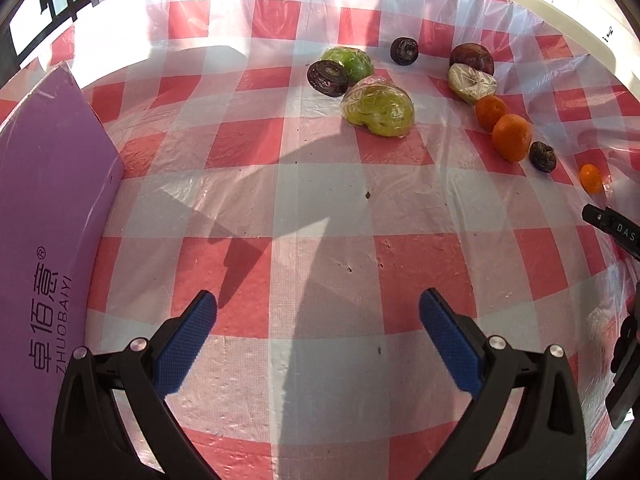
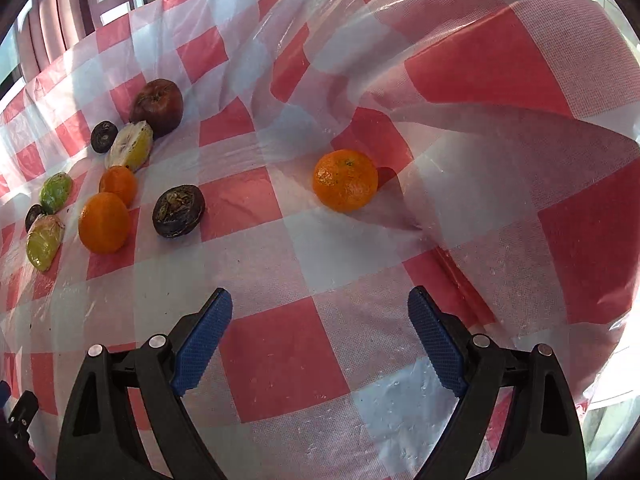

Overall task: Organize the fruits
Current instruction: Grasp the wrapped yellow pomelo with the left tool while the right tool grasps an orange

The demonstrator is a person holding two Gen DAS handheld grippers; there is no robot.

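A box (image 1: 52, 208) is standing at the left edge of the tablecloth (image 1: 320, 208) in the left wrist view. The fruits are lying far across the cloth: a lime (image 1: 349, 65) is touching a passionfruit (image 1: 328, 78) in front of it, and a wrapped fruit (image 1: 378, 110) is sitting just before them. To the right, two oranges (image 1: 512, 137) are lying side by side. In the right wrist view, a lone orange (image 2: 345, 180) is resting ahead, well apart from the cluster at left, beside a fold in the cloth.

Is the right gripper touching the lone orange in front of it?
Apart. The right wrist view shows checked cloth between the open right gripper and the lone orange.
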